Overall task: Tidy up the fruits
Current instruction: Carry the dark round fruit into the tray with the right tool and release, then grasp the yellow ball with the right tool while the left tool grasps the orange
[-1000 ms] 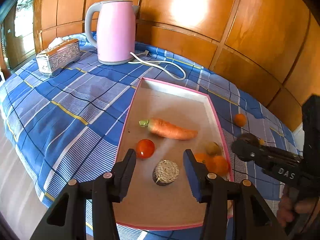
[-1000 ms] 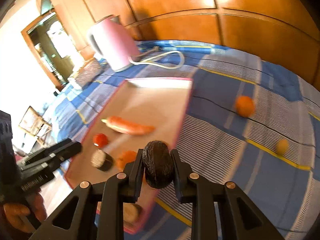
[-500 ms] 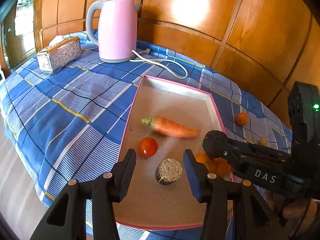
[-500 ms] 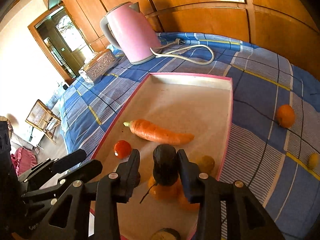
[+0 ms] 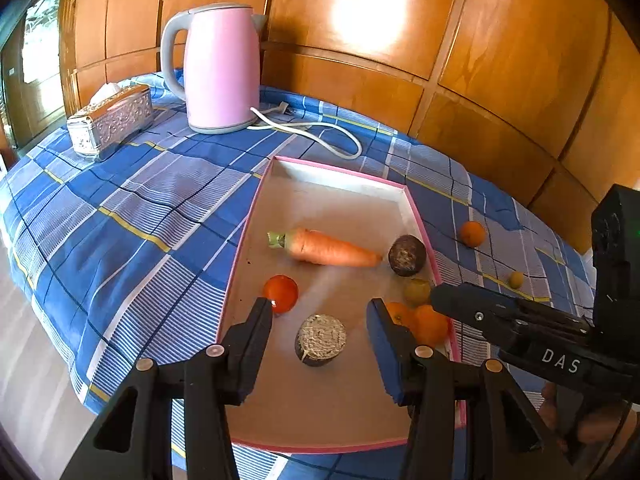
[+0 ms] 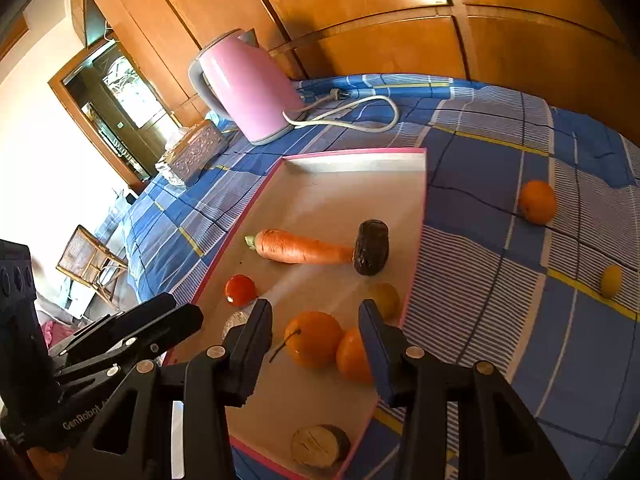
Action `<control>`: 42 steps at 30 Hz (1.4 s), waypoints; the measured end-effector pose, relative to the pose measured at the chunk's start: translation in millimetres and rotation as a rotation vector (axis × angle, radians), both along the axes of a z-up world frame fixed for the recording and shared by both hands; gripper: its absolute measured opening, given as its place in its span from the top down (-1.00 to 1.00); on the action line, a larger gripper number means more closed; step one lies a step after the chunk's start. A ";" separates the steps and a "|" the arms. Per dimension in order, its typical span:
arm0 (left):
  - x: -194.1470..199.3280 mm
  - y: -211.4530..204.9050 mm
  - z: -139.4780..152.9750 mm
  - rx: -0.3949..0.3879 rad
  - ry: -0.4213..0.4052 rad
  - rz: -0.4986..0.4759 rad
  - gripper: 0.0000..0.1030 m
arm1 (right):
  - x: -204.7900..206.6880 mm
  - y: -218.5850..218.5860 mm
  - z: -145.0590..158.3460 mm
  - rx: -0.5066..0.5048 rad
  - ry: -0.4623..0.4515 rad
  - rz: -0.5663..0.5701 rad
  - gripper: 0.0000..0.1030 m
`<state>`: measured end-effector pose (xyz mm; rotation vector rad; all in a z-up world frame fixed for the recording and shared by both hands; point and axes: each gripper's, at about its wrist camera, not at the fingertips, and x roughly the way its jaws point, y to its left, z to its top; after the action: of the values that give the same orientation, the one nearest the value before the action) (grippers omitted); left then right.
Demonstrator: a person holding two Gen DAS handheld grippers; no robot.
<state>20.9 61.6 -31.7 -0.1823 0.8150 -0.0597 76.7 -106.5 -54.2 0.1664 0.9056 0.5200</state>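
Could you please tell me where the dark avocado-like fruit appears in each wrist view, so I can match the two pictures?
Left wrist view: the dark fruit lies in the tray, right of centre, at the carrot's tip near the right wall.
Right wrist view: the dark fruit stands centre frame, again at the carrot's tip.
Shared landmark: the pink kettle behind the tray.

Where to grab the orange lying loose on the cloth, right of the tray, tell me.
Take the orange across its widest middle, coming down from above. It is round, so any pair of opposite sides should serve, and it sits alone on the cloth, apart from the tray, leaving room for both fingers.
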 end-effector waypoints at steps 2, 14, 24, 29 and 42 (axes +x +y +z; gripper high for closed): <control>-0.7 -1.8 0.3 0.003 -0.001 -0.004 0.03 | -2.5 -5.4 -0.3 0.000 0.000 -0.014 0.12; -3.7 -15.9 -0.1 0.023 0.000 -0.044 0.03 | -18.0 -34.6 -0.5 -0.016 -0.020 -0.096 0.12; -4.0 -30.5 -1.6 0.039 0.007 -0.092 0.03 | -22.9 -64.6 -5.0 -0.039 -0.022 -0.198 0.12; -3.1 -37.7 -5.3 0.043 0.021 -0.118 0.03 | -24.7 -92.1 -12.1 -0.047 -0.005 -0.285 0.12; 9.0 -54.0 -6.6 0.051 0.040 -0.156 0.03 | -17.6 -172.1 -24.3 -0.082 0.016 -0.503 0.22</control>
<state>30.0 7.6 -38.3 -0.0719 0.8683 -0.1823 59.0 -278.6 -78.5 0.3129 0.8597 0.0147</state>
